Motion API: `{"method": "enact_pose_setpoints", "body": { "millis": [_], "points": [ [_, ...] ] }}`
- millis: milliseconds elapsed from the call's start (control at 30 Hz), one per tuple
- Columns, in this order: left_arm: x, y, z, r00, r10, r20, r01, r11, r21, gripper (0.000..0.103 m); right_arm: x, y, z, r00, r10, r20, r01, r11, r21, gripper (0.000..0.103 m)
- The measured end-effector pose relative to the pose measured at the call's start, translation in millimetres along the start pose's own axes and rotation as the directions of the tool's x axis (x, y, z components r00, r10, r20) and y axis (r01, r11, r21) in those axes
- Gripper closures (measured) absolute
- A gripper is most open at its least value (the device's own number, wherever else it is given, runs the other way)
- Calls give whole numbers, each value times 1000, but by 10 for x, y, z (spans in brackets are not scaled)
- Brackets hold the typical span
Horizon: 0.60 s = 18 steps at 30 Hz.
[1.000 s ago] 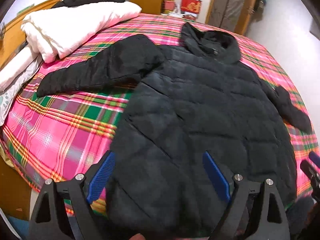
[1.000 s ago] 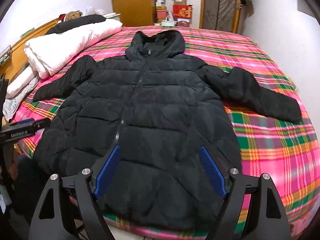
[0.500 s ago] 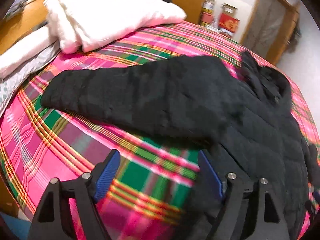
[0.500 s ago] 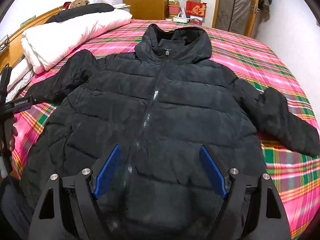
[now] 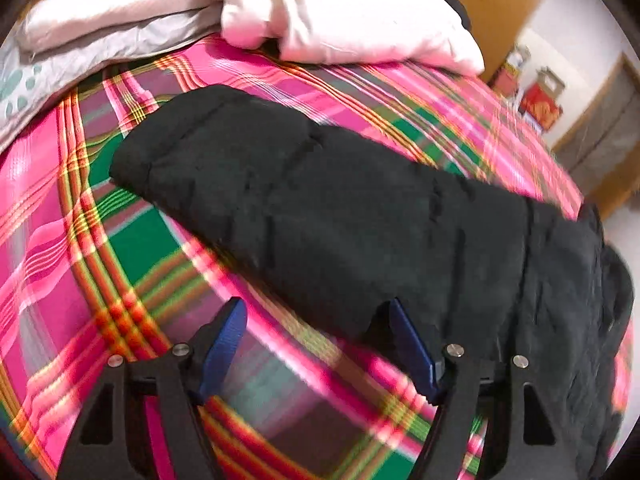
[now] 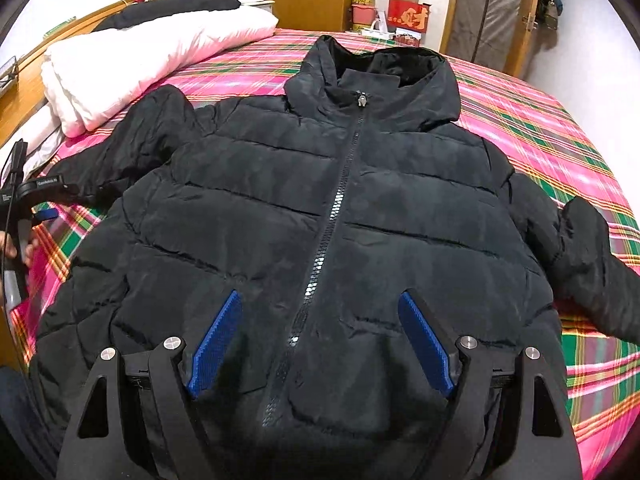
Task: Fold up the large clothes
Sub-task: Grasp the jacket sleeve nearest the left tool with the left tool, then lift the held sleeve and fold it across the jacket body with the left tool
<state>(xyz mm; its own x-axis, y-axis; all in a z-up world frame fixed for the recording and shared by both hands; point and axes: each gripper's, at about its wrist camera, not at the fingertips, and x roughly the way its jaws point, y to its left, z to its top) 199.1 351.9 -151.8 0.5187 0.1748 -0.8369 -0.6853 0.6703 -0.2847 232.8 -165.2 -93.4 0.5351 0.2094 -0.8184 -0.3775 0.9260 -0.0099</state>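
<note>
While the jacket (image 6: 320, 200) lies flat, left fingers (image 5: 224, 344) have narrowed, empty.

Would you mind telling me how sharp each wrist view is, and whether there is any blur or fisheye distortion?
Left wrist view: motion-smeared, with streaked stripes on the plaid bedspread and a soft-edged jacket sleeve; the left gripper is crisper. Right wrist view: mostly sharp, the zipper on the black jacket clearly readable. Both views bow outwards with dark fisheye corners.
</note>
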Motion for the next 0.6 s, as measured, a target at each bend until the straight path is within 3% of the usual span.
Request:
{"method": "enact_pose_setpoints", "body": {
  "millis": [200,267,333,400,600],
  "points": [
    [123,65,162,998,-30,63,31,999,-10,29,115,-87,63,1000,-17,-7,17,1000,12,22],
    [153,44,201,996,-10,83,9,1000,10,40,135,-104,72,1000,-20,-9,20,1000,15,22],
    [146,11,239,995,-9,94,6,999,32,67,145,-122,68,1000,-21,-11,21,1000,17,22],
    [89,-51,280,994,7,111,-13,998,55,83,149,-142,54,1000,-19,-12,19,1000,20,22],
    [-347,-292,421,983,-53,177,33,993,112,91,99,-275,-7,1000,-21,-9,22,998,54,22]
  ]
}}
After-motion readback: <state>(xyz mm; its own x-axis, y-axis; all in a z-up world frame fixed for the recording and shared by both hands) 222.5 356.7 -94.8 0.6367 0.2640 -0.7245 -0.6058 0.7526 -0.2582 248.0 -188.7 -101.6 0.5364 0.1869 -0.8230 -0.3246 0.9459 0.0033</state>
